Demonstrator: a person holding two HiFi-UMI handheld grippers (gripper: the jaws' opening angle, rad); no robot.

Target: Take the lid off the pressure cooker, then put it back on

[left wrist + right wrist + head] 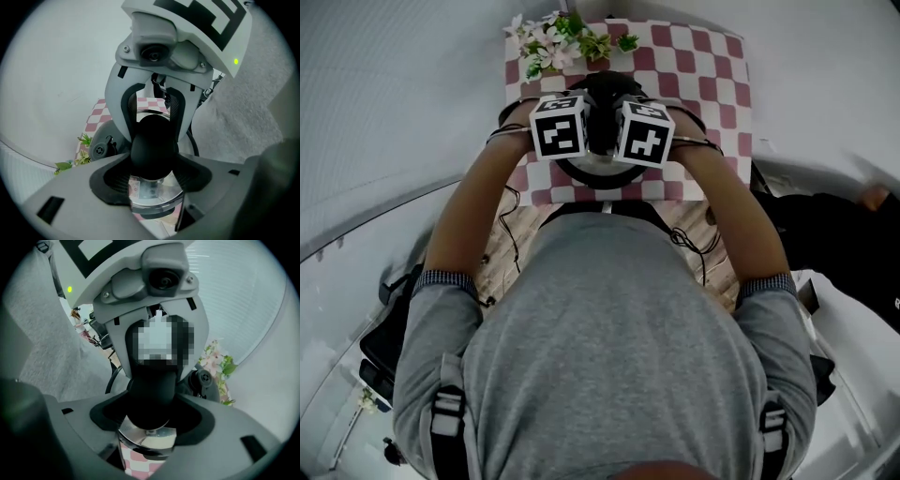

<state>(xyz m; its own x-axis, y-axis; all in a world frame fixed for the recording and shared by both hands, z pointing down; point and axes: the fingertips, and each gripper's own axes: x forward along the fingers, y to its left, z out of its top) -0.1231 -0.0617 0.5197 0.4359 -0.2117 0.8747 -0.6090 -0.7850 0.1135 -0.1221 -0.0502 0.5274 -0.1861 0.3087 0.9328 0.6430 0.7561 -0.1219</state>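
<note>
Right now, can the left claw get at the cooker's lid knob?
Likely yes: the left claw has the lid knob between its pads, apparently touching; the right claw grips it from the opposite side.

No words, brand names or numbers can be read anywhere. The two white cubes [560, 127] [643, 133] bear only black-and-white square marker patterns. A small reddish sticker [134, 187] on the shiny steel pressure cooker [159, 197] is too blurred to read.

- A red-and-white checked cloth [712, 66] covers the table.
- White-and-pink flowers with green leaves [553, 37] lie at the cloth's far left corner.
- A pale wood-plank floor [502, 248] shows below.
</note>
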